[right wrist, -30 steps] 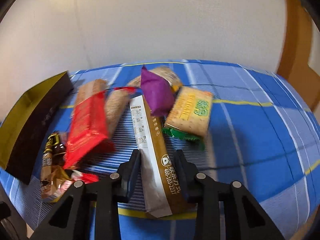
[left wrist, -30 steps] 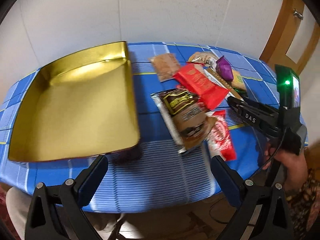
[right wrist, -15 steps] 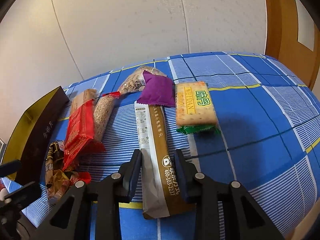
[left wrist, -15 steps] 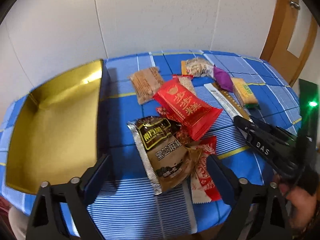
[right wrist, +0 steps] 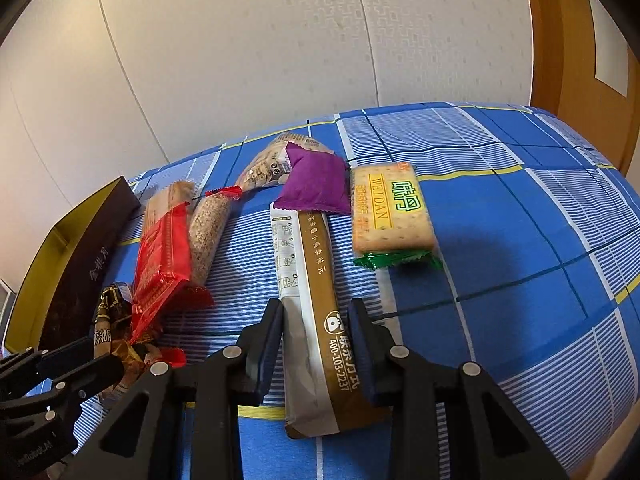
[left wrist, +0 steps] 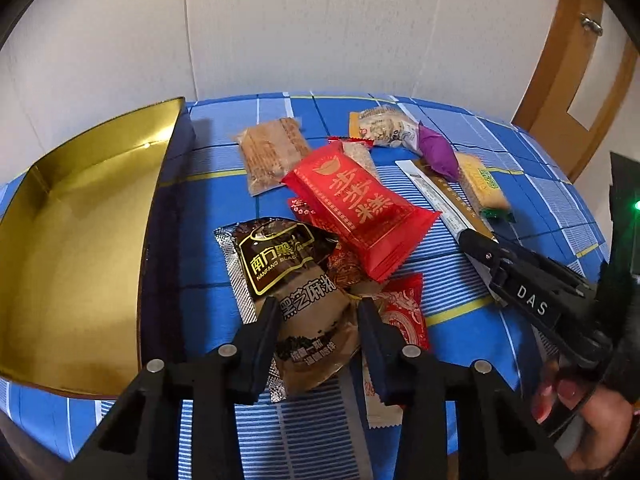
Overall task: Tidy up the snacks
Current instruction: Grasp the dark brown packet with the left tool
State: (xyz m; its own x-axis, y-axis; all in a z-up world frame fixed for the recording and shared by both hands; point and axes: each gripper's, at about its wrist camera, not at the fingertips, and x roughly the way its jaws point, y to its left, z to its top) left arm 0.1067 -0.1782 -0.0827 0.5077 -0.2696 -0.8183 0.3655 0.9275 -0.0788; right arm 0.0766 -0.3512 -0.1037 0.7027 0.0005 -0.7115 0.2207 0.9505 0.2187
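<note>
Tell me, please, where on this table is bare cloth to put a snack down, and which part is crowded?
Bare cloth lies right of the cracker pack, toward the door, and in a narrow strip between the gold tray and the brown sesame pouch. The tray itself holds nothing. The middle is crowded: the red pack overlaps its neighbours.

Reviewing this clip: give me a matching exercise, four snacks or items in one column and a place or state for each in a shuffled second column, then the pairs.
Things:
1. brown sachet
2. long stick pack
3. purple packet
4. gold tray

Places or states:
A. lies across the far end of the long stick pack
B. between the left gripper's fingers
C. holds no snacks, at the table's left side
D. between the right gripper's fingers

Pairs: 1-B, 2-D, 3-A, 4-C
</note>
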